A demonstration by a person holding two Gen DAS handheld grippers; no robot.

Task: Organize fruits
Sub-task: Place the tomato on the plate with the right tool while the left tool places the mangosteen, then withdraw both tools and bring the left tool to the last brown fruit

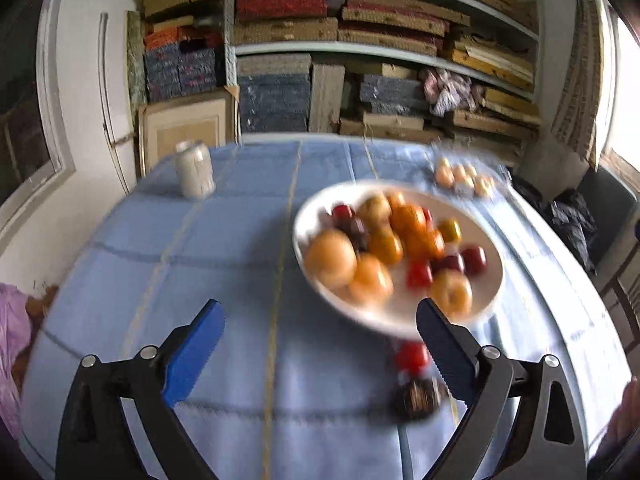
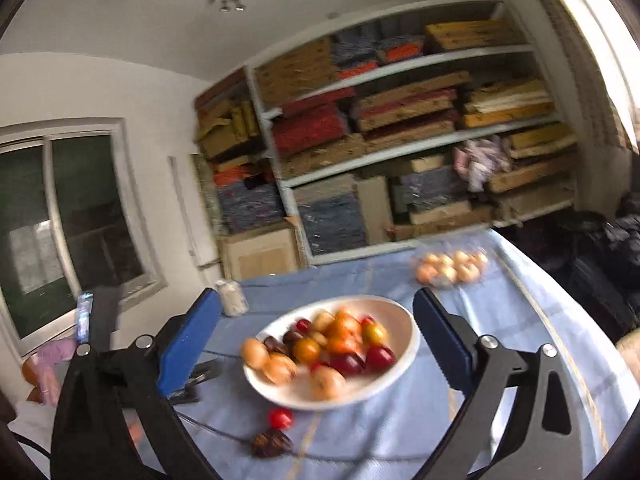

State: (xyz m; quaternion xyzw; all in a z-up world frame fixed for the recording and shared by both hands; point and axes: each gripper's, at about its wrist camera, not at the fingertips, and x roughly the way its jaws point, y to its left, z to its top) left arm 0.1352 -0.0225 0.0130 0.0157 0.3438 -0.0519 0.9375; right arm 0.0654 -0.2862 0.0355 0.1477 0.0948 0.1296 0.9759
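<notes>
A white bowl holds several orange, yellow and red fruits on the blue cloth. It also shows in the right wrist view. A small red fruit and a dark brown fruit lie on the cloth in front of the bowl; both show in the right wrist view too, the red fruit and the dark fruit. My left gripper is open and empty, above the cloth left of the loose fruits. My right gripper is open and empty, raised in front of the bowl.
A clear pack of pale round fruits lies at the far right of the table, also in the right wrist view. A white jar stands at the far left. The left gripper's body shows left of the bowl. Shelves of boxes stand behind.
</notes>
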